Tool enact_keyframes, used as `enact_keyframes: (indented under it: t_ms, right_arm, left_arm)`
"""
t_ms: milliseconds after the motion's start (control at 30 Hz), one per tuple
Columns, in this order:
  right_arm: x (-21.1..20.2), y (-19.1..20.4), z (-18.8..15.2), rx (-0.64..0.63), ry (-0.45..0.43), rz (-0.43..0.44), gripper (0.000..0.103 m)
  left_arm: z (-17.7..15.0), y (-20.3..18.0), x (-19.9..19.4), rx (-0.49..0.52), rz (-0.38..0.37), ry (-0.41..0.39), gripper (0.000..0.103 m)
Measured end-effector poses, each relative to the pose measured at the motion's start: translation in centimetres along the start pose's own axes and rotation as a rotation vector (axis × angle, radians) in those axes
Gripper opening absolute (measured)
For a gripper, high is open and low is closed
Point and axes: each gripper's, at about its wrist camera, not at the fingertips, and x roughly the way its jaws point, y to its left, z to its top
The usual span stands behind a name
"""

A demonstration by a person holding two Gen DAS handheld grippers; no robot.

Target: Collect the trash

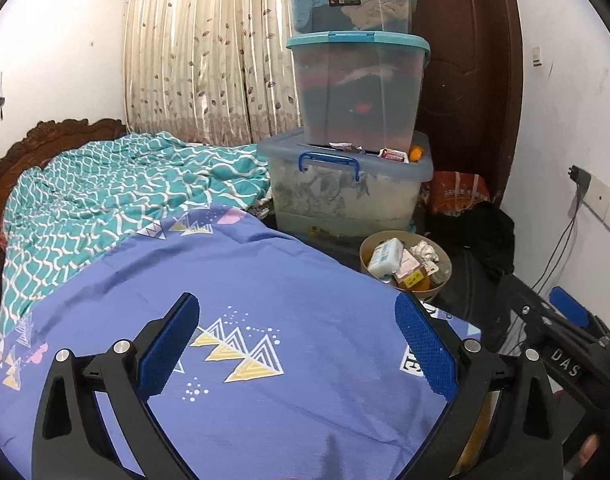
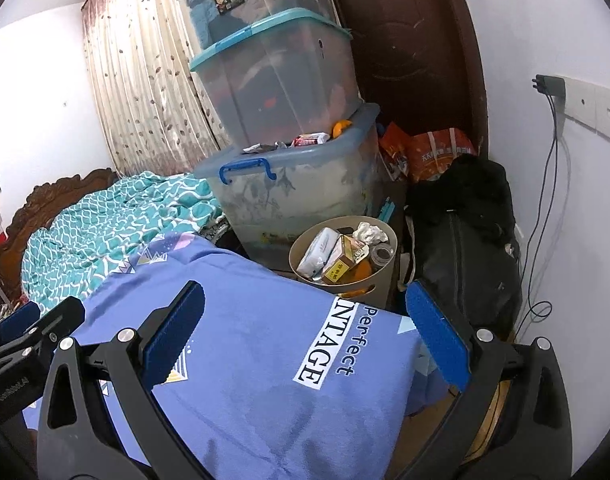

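Trash bin [image 2: 386,280] beyond open right hand-held gripper [image 2: 305,334]

Three stacked storage boxes [image 1: 353,92] stand far right; one trash bin [image 2: 385,280] beside them holds about five pieces of trash [image 2: 345,254].

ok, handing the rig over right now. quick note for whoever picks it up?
Left gripper: open, empty, over the purple bedsheet.
Right gripper: open, empty, over the same sheet.
Beige trash bin stands beside the bed, below the stacked storage boxes; it already holds a tissue pack, a small carton and crumpled paper.
Left: wrappers and an orange item on the bottom box lid look like trash.
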Motion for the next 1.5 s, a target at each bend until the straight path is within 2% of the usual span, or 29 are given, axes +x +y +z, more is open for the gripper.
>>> enact_keyframes:
  t_ms: [600,1500]
  right_arm:
    - [-0.5,0.6,-0.3,-0.019,0.018,0.024,0.099]
    - [0.3,-0.5,-0.6,0.015,0.045,0.02,0.099]
  left_arm:
    - [-0.5,-1.3,-0.7,0.066,0.024,-0.028,0.094]
    - [-1.2,-2.1,0.5,0.094,0.027,0.019,0.094]
